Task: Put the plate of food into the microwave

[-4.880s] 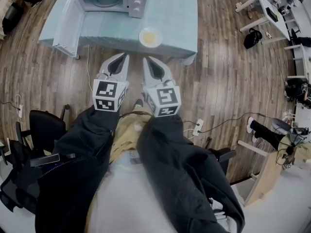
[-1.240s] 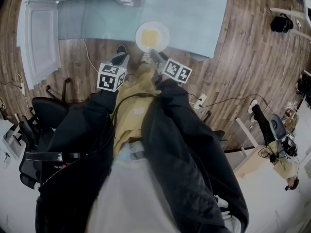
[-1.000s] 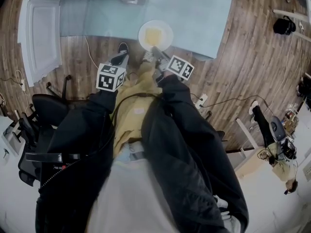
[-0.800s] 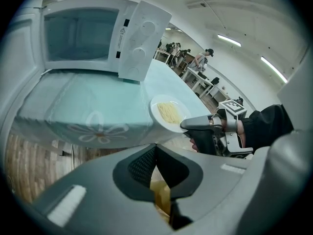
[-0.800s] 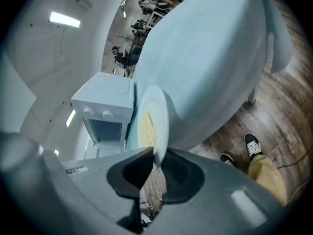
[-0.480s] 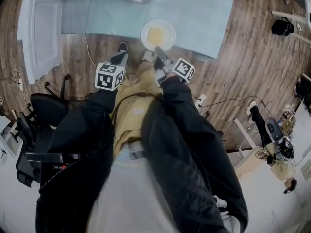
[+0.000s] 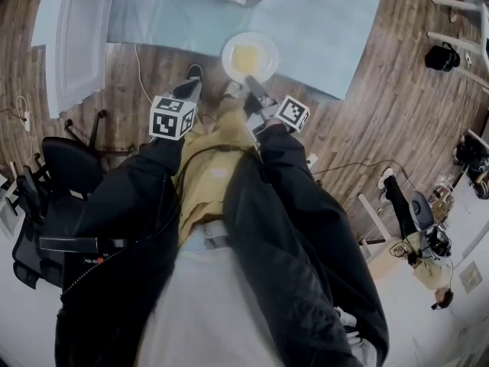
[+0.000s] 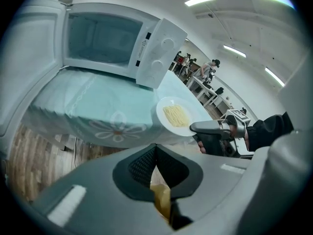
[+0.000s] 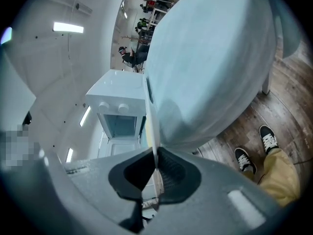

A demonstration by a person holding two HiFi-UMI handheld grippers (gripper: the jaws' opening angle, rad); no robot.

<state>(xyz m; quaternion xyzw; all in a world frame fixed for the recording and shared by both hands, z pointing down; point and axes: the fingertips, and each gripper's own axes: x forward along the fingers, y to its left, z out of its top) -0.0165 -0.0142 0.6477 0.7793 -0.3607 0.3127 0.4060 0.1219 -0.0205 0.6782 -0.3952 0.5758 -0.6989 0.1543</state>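
Nearest the person, the left gripper (image 8: pixel 155 150) hangs just short of the surface's front edge, its jaws pressed together on nothing; only the yellow trousers (image 8: pixel 160 199) show behind them. Just beyond it, the right gripper (image 9: pixel 155 156) pinches the near rim of the plate (image 7: pixel 250 57), which its own view shows edge-on between the pads. The plate carries pale yellow food (image 8: pixel 176 115) and appears to lie flat on the blue-clothed surface (image 7: pixel 328 29) near its front edge. The step in hand therefore looks like the grasp, with the lift not yet begun. Farther back and to the left stands the microwave (image 8: pixel 117 43), its door (image 7: pixel 80 40) swung wide and its cavity bare. The next move, I judge, calls for raising the plate level, since a one-sided rim grip could let it tip. The plate then goes leftward and away into the cavity.
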